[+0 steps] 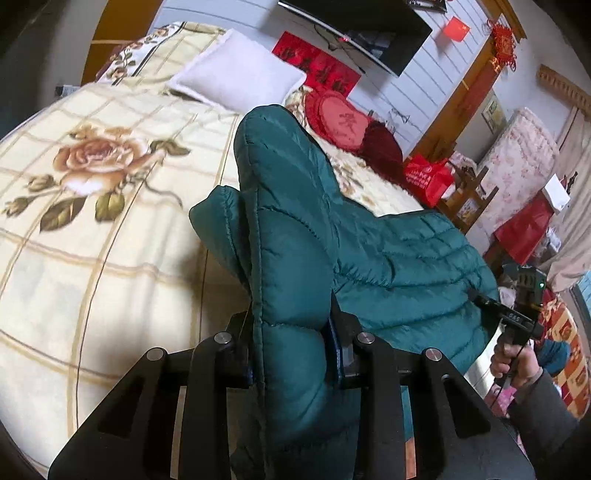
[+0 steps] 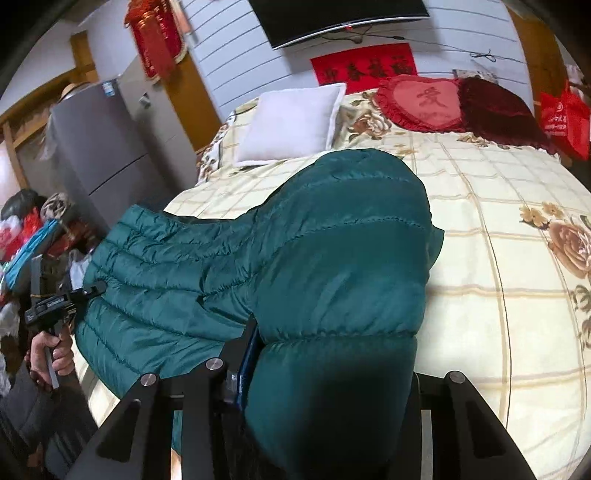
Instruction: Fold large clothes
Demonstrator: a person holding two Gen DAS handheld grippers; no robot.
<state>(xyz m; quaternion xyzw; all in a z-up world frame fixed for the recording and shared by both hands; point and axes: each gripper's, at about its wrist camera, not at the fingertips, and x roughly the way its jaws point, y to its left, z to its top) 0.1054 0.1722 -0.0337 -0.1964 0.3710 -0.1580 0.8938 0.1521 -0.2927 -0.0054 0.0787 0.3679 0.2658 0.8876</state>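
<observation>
A teal quilted down jacket (image 1: 295,206) hangs lifted over the bed, stretched between both grippers. My left gripper (image 1: 291,332) is shut on a thick fold of it, with padded fabric bulging between the black fingers (image 1: 341,325). In the right wrist view the jacket (image 2: 332,240) fills the middle. My right gripper (image 2: 332,354) is shut on another bunched part; one finger (image 2: 251,343) shows and cloth hides the other. Each view also shows the other gripper clamped on the jacket's edge: the right gripper (image 1: 491,304) and the left gripper (image 2: 92,288), each held in a hand.
The bed carries a cream checked blanket with roses (image 1: 92,177). A white pillow (image 2: 291,125), a red heart cushion (image 2: 424,103) and a dark red cushion (image 2: 498,110) lie at its head. A TV (image 2: 340,14) hangs on the wall. A grey fridge (image 2: 99,147) and clutter stand beside the bed.
</observation>
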